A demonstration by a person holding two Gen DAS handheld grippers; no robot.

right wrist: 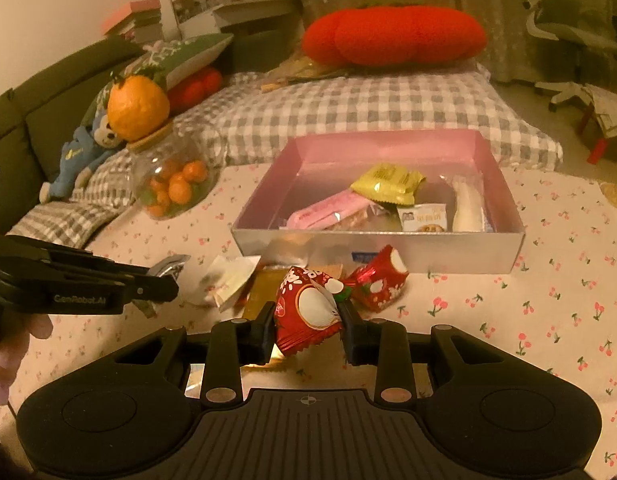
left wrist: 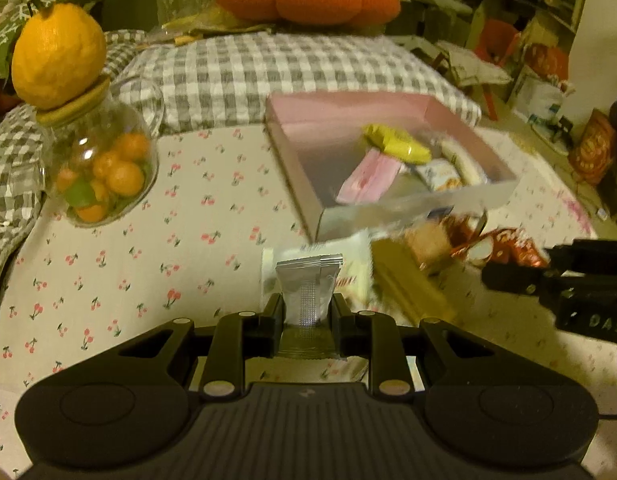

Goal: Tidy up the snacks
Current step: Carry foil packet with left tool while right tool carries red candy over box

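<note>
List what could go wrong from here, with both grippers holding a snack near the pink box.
1. The red candy sits skewed in the right gripper, joined to a second red candy on the tablecloth, which may drag along.
2. The left gripper pinches only the silver packet's lower end; it could slip out.
3. Both grippers converge on the pink box; they might collide or nudge its near wall.

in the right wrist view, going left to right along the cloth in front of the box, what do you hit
left hand-held gripper holding a silver packet → white wrapper → red candy held in the right hand-held gripper → second red candy → bare cherry-print cloth
</note>
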